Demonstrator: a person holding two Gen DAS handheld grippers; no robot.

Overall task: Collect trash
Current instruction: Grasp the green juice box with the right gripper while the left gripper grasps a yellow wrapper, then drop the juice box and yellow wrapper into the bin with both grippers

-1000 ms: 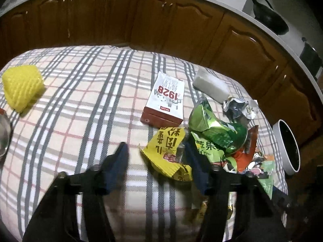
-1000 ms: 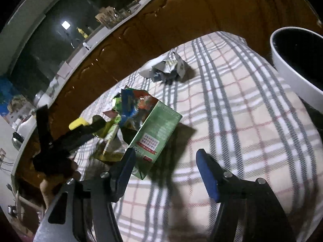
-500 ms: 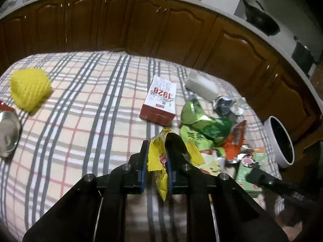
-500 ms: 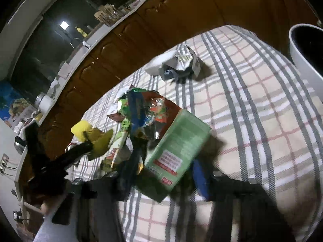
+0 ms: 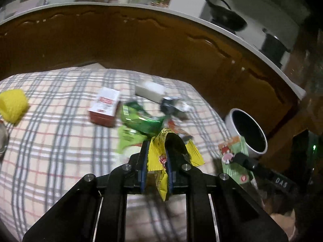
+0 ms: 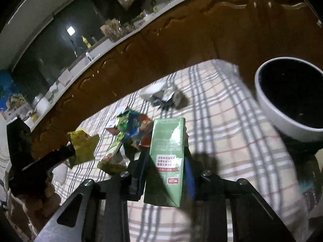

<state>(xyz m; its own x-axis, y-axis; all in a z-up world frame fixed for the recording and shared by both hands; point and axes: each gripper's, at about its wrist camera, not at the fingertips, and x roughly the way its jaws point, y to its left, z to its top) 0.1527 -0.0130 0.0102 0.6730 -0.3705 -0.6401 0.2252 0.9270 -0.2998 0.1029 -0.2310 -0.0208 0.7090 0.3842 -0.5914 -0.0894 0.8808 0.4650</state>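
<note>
My left gripper [image 5: 156,159] is shut on a yellow snack wrapper [image 5: 159,159] and holds it above the checked tablecloth [image 5: 60,151]. My right gripper [image 6: 166,161] is shut on a green drink carton [image 6: 167,153], lifted off the table. The carton also shows in the left wrist view [image 5: 235,157], next to the white bin [image 5: 247,133]. The bin [image 6: 282,109] stands off the table's right edge. The yellow wrapper shows at the left in the right wrist view [image 6: 82,147].
A red-and-white box [image 5: 105,109], green wrappers [image 5: 141,119], a crumpled silver wrapper [image 5: 171,104] and a white packet [image 5: 149,90] lie on the table. A yellow foam net [image 5: 13,105] lies far left. Brown cabinets [image 5: 141,44] run behind.
Both grippers closed from open, the left on the yellow wrapper, the right on the green carton. Both have lifted their loads and moved towards the white bin.
</note>
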